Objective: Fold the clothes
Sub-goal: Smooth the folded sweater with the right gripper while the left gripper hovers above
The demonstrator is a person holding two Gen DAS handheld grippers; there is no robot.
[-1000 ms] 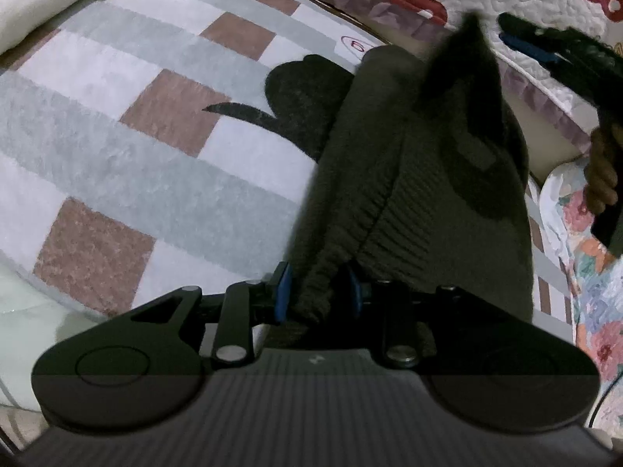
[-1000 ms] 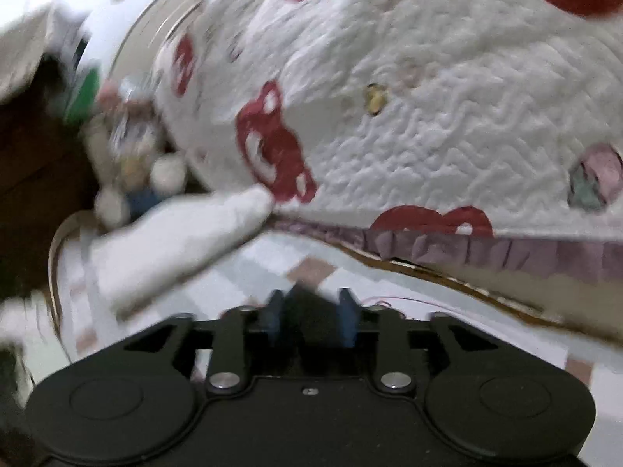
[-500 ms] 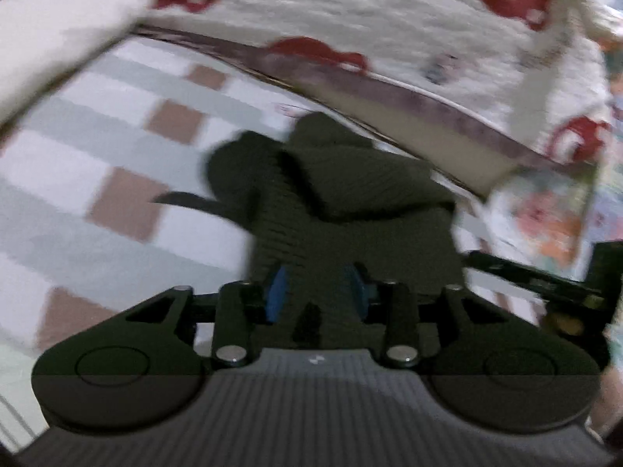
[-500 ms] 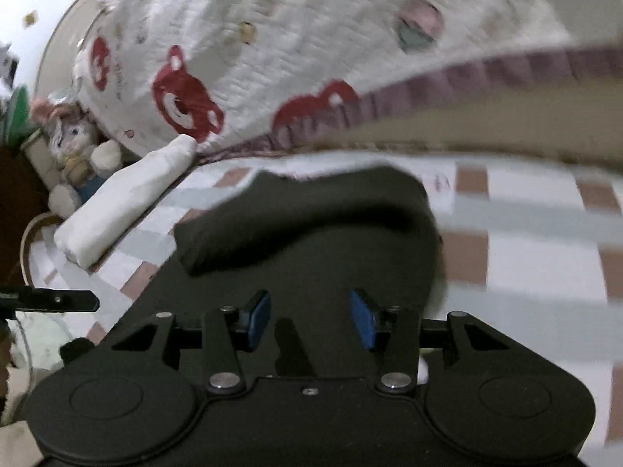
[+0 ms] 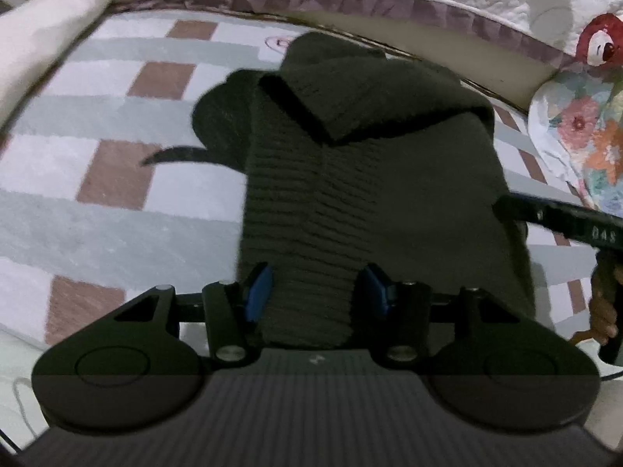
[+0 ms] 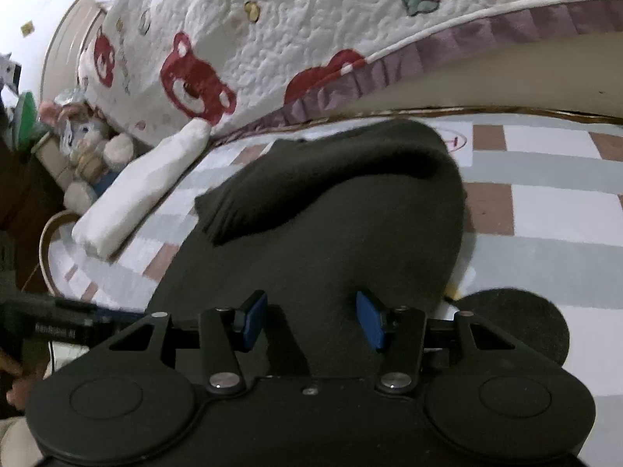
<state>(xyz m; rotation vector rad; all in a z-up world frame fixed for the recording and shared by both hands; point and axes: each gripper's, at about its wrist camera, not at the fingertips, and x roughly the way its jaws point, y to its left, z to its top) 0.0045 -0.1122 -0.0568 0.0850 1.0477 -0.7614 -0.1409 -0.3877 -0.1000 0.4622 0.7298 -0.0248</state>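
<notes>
**Both grippers let go of the dark knit sweater**

The left gripper stands at the near hem of the dark knit sweater, its blue pads spread with the ribbed cloth lying loose between them; half a second ago those pads were closed on that hem. Ahead of it the sweater stretches away across the checked blanket, with a sleeve folded back over the body and a thin dark strap poking out to its left. Further left, a white rolled cloth lies along the blanket's edge.

The right gripper sits at the sweater's other near corner, jaws likewise wide apart and holding nothing. A second ago it was up in the air, pinching dark cloth; now that cloth lies doubled over ahead of it. Beyond hangs the bear-print quilt.

My reading: one fold has just been laid and released. Whether another follows, I cannot tell.
</notes>
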